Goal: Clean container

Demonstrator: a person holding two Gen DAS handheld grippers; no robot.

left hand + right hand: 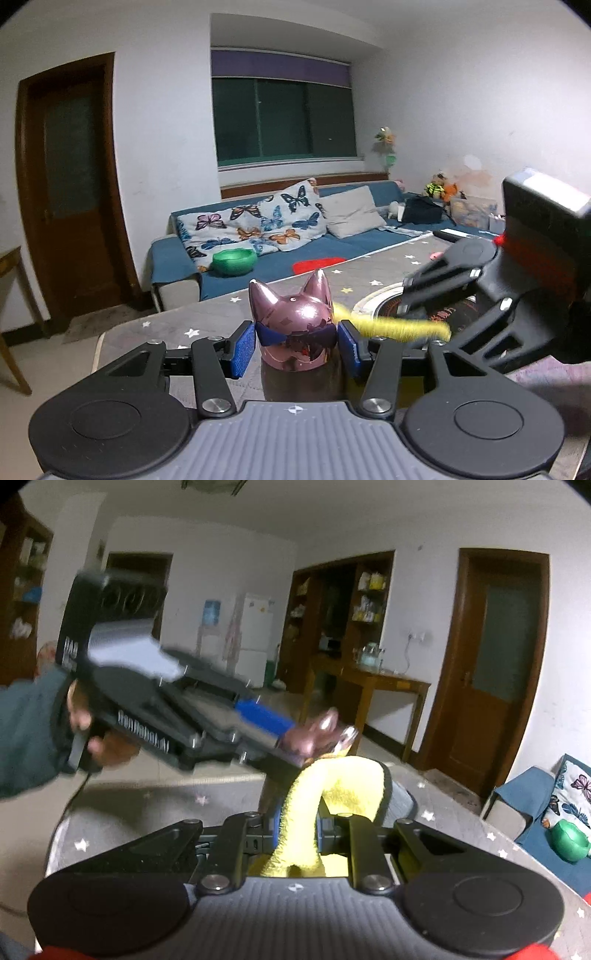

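The left wrist camera is sitting just behind the left tongs (295, 343), looking slightly down across the desk (207, 325) toward a sofa (332, 251) and window. The right wrist camera is looking along the right tongs (295, 827) toward a door (495, 672) and shelves. Both are showing the pink cat-eared container (293, 328) very close.

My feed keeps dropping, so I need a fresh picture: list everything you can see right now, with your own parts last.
container: one, shiny pink, cat-eared lid, between the left gripper's pads
cloth: one, yellow, pinched in the right gripper, reaching toward the container
table: one, grey cover with stars, under the container
bowl: one, green, on the sofa
sofa: one, blue, under the window
pillows: butterfly print and plain grey, on the sofa
door: brown wood, left of the sofa
fridge: one, white, far wall
left gripper: black, blue pads
right gripper: black
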